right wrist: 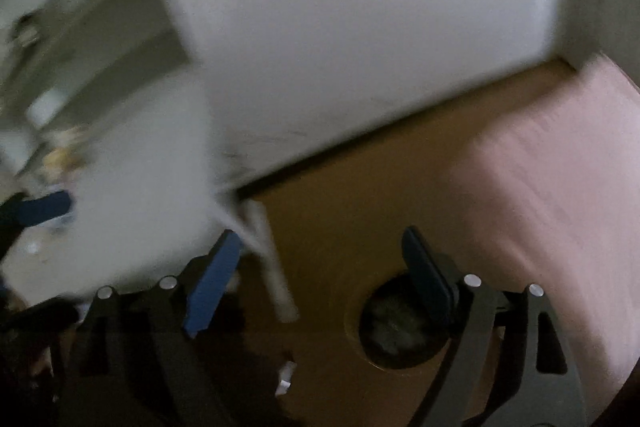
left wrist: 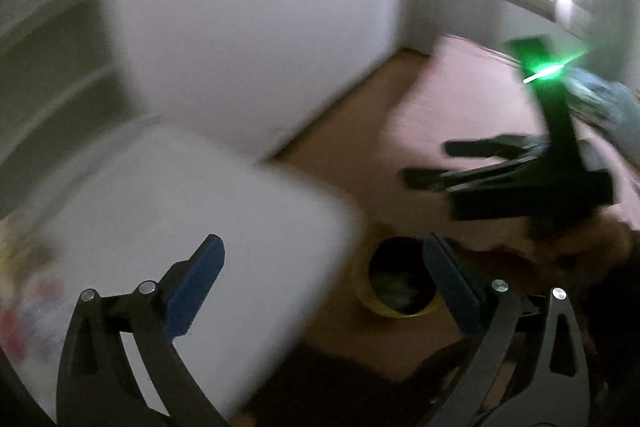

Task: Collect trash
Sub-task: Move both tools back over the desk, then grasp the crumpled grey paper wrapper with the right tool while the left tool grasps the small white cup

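Above a brown floor [left wrist: 360,343], both views are heavily blurred. Left gripper [left wrist: 324,283]: jaws spread wide, blue pads [left wrist: 196,287] well apart, nothing between them and nothing touched. Right gripper [right wrist: 324,283]: jaws likewise standing wide, blue pads [right wrist: 212,287] clear of any object, nothing held; it also appears in the left view [left wrist: 424,163] as a dark shape with a green light, jaws parted.

Trash bin [left wrist: 400,287]: a round, dark-mouthed container with a yellowish rim, standing on the floor below both grippers; pale crumpled matter [left wrist: 396,291] lies inside, too blurred to identify. It sits beside the corner of a white table [left wrist: 180,207], whose leg [right wrist: 272,267] stands between the right gripper's pads in that view, apart from them.

Small white scrap [right wrist: 286,379] lies on the floor near the table leg. White wall [left wrist: 248,27] behind; pink covering [right wrist: 560,207] lies to the right of the bin.
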A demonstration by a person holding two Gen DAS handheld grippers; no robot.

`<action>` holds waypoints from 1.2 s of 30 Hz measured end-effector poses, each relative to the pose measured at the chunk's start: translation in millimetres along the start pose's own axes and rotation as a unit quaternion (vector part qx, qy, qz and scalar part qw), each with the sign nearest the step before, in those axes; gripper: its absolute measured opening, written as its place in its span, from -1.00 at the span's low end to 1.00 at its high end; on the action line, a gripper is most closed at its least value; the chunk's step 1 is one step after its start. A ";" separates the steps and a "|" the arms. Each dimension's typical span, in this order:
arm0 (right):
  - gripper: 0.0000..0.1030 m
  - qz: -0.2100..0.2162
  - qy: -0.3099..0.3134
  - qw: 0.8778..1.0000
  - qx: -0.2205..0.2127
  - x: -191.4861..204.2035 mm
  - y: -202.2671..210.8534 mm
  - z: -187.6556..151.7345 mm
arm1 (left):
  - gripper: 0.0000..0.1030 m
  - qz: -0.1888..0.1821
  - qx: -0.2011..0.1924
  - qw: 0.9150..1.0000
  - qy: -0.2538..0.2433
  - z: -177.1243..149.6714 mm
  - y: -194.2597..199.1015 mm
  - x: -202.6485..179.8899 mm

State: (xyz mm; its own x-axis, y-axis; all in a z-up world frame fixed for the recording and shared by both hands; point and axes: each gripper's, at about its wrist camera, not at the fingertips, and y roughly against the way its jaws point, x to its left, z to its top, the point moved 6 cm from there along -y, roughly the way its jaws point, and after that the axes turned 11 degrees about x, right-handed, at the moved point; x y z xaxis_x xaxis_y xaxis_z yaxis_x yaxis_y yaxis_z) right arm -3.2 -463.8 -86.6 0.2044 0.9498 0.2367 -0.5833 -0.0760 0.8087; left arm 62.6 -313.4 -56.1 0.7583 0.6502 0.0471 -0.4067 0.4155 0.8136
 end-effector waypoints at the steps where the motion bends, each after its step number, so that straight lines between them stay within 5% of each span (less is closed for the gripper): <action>1: 0.56 0.016 0.025 1.000 -0.001 28.5 -3.4 6.9 | 0.87 0.022 0.002 1.000 0.021 -11.2 6.9 24.1; 4: 0.56 0.066 0.112 0.991 0.014 128.6 -22.0 22.0 | 0.87 0.092 0.016 0.989 0.116 -66.0 36.2 120.0; 8: 0.56 0.105 0.204 0.973 0.039 241.7 -56.0 25.2 | 0.87 0.154 0.034 0.961 0.226 -146.4 69.4 216.7; 11: 0.51 0.103 0.256 0.959 0.064 305.1 -87.2 24.9 | 0.87 0.173 0.050 0.944 0.276 -193.7 86.6 262.5; 15: 0.38 0.084 0.298 0.947 0.086 356.5 -120.1 24.4 | 0.87 0.155 0.061 0.937 0.308 -221.3 87.5 285.2; 19: 0.13 0.056 0.314 0.943 0.097 372.1 -141.6 29.0 | 0.87 0.142 0.076 0.937 0.309 -233.2 78.0 293.3; 23: -0.40 0.018 0.323 0.942 0.088 377.3 -150.3 32.9 | 0.87 0.132 0.080 0.943 0.294 -232.3 67.9 292.2; 30: -0.44 0.060 0.305 0.948 0.064 371.6 -113.7 36.7 | 0.84 0.138 0.082 0.945 0.284 -218.0 50.3 302.5; 36: -0.44 0.082 0.292 0.951 0.058 361.7 -94.1 35.7 | 0.07 0.151 0.092 0.943 0.282 -213.8 43.3 303.1</action>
State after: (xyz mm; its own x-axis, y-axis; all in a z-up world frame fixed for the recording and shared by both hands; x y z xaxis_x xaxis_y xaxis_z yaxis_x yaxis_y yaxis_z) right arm 153.7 -124.0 -57.9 -0.3732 0.9262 0.0537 -0.4713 -0.2391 0.8489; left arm 165.9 37.7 -130.5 0.2090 0.9777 0.0198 -0.4273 0.0731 0.9011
